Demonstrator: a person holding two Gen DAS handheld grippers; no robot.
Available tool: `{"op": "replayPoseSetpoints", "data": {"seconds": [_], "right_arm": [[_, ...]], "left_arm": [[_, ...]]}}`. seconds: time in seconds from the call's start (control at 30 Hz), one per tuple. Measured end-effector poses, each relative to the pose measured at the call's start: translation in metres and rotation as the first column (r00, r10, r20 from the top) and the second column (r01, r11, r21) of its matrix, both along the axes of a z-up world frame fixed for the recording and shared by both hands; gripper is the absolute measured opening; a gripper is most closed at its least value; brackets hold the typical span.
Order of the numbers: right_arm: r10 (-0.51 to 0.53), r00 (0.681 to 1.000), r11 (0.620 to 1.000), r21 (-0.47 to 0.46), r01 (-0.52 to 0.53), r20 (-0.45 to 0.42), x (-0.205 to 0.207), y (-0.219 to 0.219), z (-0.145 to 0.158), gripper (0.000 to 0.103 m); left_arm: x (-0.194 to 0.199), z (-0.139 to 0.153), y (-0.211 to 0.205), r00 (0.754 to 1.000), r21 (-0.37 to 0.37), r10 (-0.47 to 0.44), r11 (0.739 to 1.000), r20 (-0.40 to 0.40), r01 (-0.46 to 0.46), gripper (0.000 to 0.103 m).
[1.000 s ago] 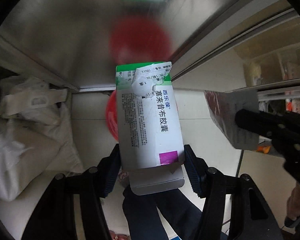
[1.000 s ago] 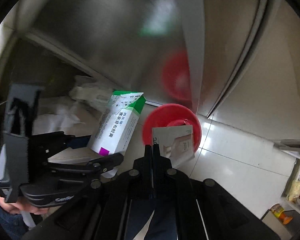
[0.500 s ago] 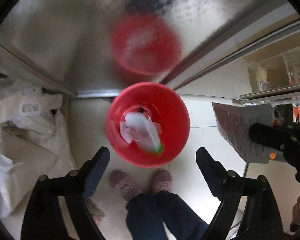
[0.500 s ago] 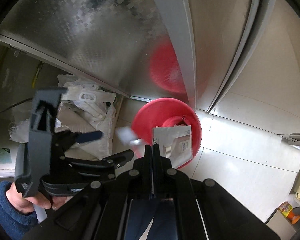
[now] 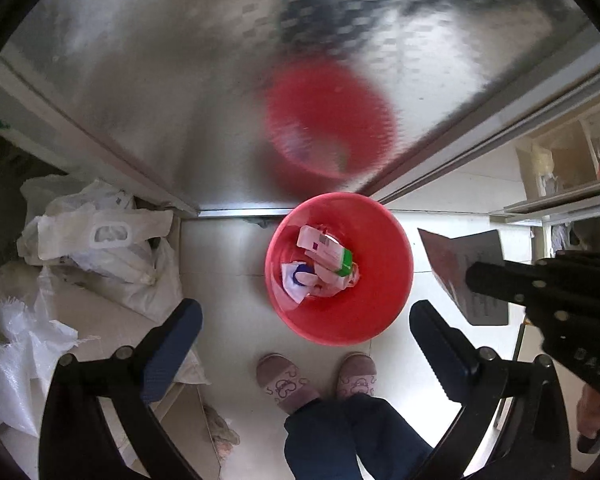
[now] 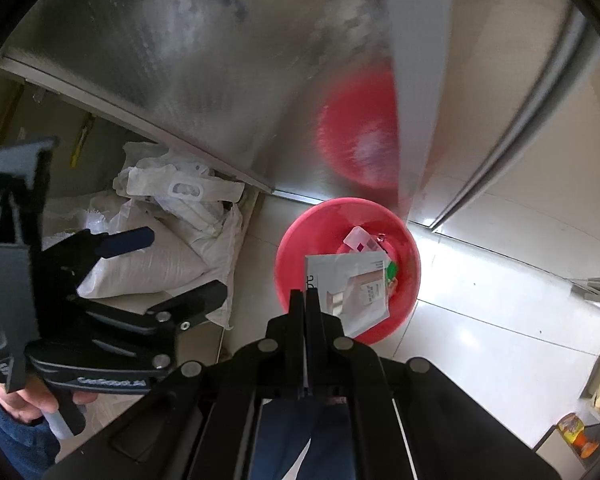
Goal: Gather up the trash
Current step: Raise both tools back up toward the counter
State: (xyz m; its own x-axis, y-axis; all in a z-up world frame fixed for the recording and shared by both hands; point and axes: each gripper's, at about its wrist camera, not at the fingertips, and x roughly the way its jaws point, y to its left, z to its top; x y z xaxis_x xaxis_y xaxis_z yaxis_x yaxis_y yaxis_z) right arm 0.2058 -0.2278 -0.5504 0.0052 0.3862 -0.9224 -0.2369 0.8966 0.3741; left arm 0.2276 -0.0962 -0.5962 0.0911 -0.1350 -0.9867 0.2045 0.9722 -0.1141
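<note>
At the far left of the left wrist view a heap of white bags (image 5: 100,256) sits on the pale floor (image 5: 228,280) against the foot of a shiny metal panel (image 5: 160,92). Low in the frame the left gripper (image 5: 306,344) hangs pointing straight down, its jaws spread wide and opening, with nothing between them. Just above that gap, in the middle of the frame, stands the red bin (image 5: 340,320), and inside it lies the green-and-white box (image 5: 328,254) among crumpled wrappers (image 5: 296,280); a blurred red reflection of the bin shows in the panel above. Below the bin are two slippers (image 5: 286,382) and dark trouser legs. Towards the right edge, the right gripper (image 5: 484,286) comes in from the side, clamped tight on a flat card (image 5: 464,256) with a dark face. In the right wrist view that card (image 6: 352,288) shows its pale printed side and hangs over the bin (image 6: 404,296), lower centre of the frame, pinched at its lower edge.
</note>
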Motion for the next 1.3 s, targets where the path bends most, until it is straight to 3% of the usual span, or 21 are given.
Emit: {"op": "replayPoseSetpoints", "data": {"seconds": [0.3, 0.33, 0.37, 0.43, 0.6, 0.73, 0.87, 1.03, 1.17, 1.3], "right_arm": [[0.064, 0.998, 0.997, -0.053, -0.064, -0.011, 0.001, 0.018, -0.035, 0.003], [0.078, 0.997, 0.995, -0.064, -0.078, -0.004, 0.000, 0.020, -0.036, 0.013], [0.088, 0.996, 0.993, -0.077, -0.087, 0.010, -0.002, 0.020, -0.035, 0.037], [0.077, 0.996, 0.992, -0.105, -0.072, 0.046, -0.005, 0.020, -0.031, 0.065], [0.078, 0.993, 0.992, -0.103, -0.069, 0.091, -0.015, 0.010, -0.002, 0.075], [0.093, 0.987, 0.989, -0.123, -0.078, 0.128, -0.029, 0.005, 0.046, 0.080], [0.093, 0.974, 0.993, -0.088, -0.076, 0.206, -0.046, 0.001, 0.122, 0.097], [0.146, 0.926, 0.986, -0.125, -0.108, 0.349, -0.066, 0.001, 0.228, 0.101], [0.114, 0.898, 0.992, -0.102, -0.078, 0.424, -0.064, -0.004, 0.303, 0.102], [0.097, 0.860, 0.995, -0.076, -0.068, 0.501, -0.050, -0.002, 0.374, 0.102]], "left_arm": [[-0.001, -0.013, 0.021, 0.999, 0.020, 0.038, 0.999, -0.011, -0.038, 0.103], [-0.003, -0.013, 0.022, 0.999, 0.024, 0.039, 0.999, -0.012, -0.039, 0.103], [-0.005, -0.012, 0.023, 0.999, 0.021, 0.042, 0.999, -0.011, -0.042, 0.103], [-0.008, -0.008, 0.023, 0.999, 0.020, 0.049, 0.999, -0.011, -0.049, 0.103], [-0.020, 0.025, 0.022, 0.999, 0.032, 0.036, 0.999, 0.011, -0.036, 0.103], [-0.037, 0.087, 0.019, 0.996, 0.036, 0.013, 0.999, 0.085, -0.016, 0.103], [-0.055, 0.160, 0.018, 0.991, 0.019, 0.020, 1.000, 0.136, -0.023, 0.103], [-0.069, 0.261, 0.023, 0.973, 0.022, 0.046, 0.998, 0.227, -0.052, 0.103], [-0.070, 0.345, 0.033, 0.945, 0.029, 0.063, 0.997, 0.320, -0.077, 0.103], [-0.064, 0.423, 0.048, 0.903, 0.001, 0.101, 0.994, 0.418, -0.112, 0.103]]}}
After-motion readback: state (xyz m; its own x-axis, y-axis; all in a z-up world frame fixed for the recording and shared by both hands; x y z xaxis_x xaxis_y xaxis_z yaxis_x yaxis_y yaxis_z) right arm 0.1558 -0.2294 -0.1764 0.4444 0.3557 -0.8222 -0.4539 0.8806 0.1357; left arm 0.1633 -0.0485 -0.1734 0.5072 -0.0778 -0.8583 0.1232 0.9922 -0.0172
